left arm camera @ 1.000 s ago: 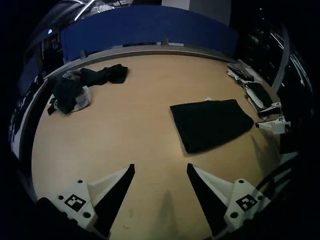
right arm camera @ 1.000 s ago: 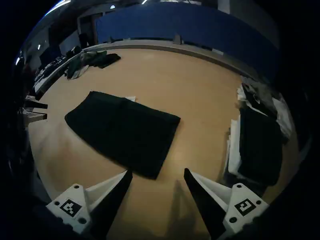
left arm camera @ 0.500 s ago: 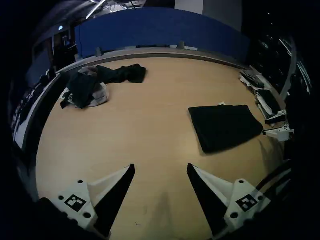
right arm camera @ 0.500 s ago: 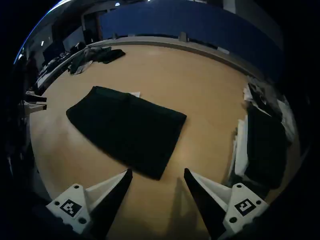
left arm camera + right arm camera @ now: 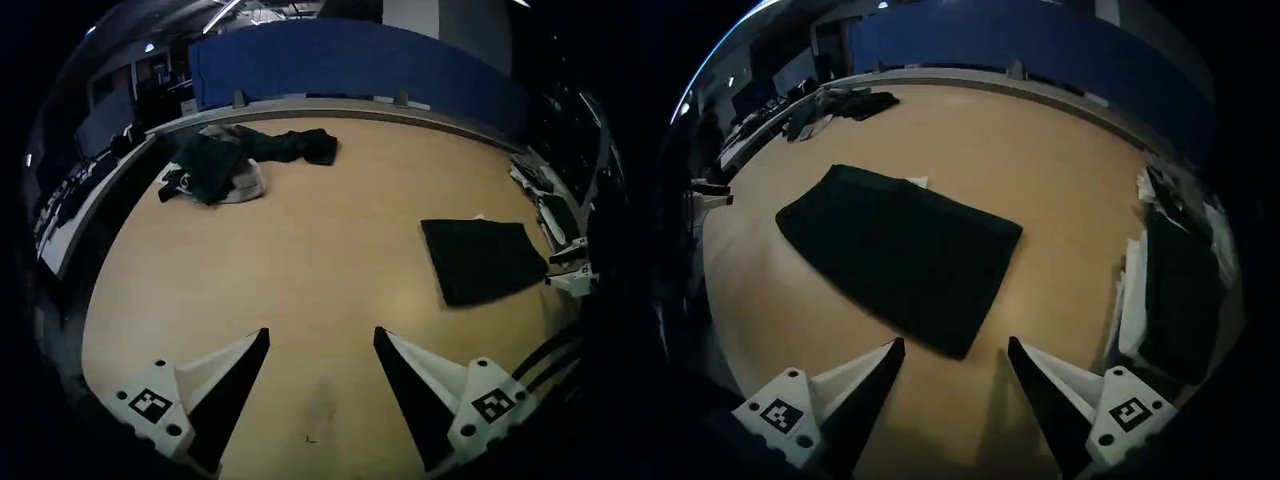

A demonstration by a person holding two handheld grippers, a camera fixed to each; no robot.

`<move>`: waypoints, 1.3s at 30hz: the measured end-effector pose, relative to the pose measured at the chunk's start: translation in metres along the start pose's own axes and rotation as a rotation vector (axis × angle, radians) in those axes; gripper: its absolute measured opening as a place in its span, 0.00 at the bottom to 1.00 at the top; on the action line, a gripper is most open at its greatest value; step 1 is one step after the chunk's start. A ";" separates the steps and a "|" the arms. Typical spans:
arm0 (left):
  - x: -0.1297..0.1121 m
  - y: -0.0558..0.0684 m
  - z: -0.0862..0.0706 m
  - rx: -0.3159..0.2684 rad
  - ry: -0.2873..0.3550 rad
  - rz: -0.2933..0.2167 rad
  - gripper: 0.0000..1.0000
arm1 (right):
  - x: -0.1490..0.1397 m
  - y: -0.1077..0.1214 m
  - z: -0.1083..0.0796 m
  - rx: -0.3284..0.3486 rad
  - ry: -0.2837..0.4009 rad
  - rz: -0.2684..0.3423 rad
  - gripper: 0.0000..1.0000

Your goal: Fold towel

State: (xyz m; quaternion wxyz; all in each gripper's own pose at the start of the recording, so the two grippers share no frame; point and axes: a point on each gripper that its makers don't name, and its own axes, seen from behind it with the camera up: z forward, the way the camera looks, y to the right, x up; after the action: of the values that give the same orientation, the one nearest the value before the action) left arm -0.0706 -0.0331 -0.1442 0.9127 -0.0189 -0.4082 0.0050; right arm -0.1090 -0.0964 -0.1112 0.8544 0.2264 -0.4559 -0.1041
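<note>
A dark folded towel [image 5: 900,252] lies flat on the wooden table [image 5: 1040,160], just ahead of my right gripper [image 5: 956,352], which stands open above the table with nothing between its fingers. In the left gripper view the same towel [image 5: 480,260] lies far to the right, and my left gripper [image 5: 320,340] is open over bare table, well away from it. The other gripper's white fingers [image 5: 572,276] show at the right edge beside the towel. A small white tag [image 5: 916,182] peeks out at the towel's far edge.
A heap of dark and light cloths [image 5: 232,164] lies at the table's far left. A stack of folded dark and white cloths [image 5: 1172,304] sits at the right edge. A blue partition [image 5: 352,60] runs along the table's far side.
The left gripper has swung left, so the towel and the cloth heap slid rightward in its view. The right gripper has crept slightly closer to the towel. Both stayed open.
</note>
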 end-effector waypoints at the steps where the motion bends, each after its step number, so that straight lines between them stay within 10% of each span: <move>1: 0.000 -0.003 0.000 0.004 0.000 -0.003 0.97 | 0.000 0.000 0.000 0.002 -0.001 -0.001 1.00; 10: 0.002 -0.010 -0.003 0.008 0.005 -0.032 0.97 | -0.004 -0.001 0.004 0.007 -0.019 -0.007 0.97; 31: 0.001 -0.012 -0.008 0.011 0.008 -0.021 0.97 | -0.005 -0.001 0.007 0.022 -0.038 -0.007 0.09; 39: -0.001 -0.013 -0.009 0.011 0.008 -0.024 0.97 | 0.001 -0.004 0.003 0.027 -0.018 -0.019 0.02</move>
State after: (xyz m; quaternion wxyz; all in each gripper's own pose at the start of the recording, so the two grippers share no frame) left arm -0.0647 -0.0468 -0.1504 0.9144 -0.0091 -0.4048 -0.0038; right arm -0.1109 -0.1011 -0.1115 0.8463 0.2411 -0.4626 -0.1081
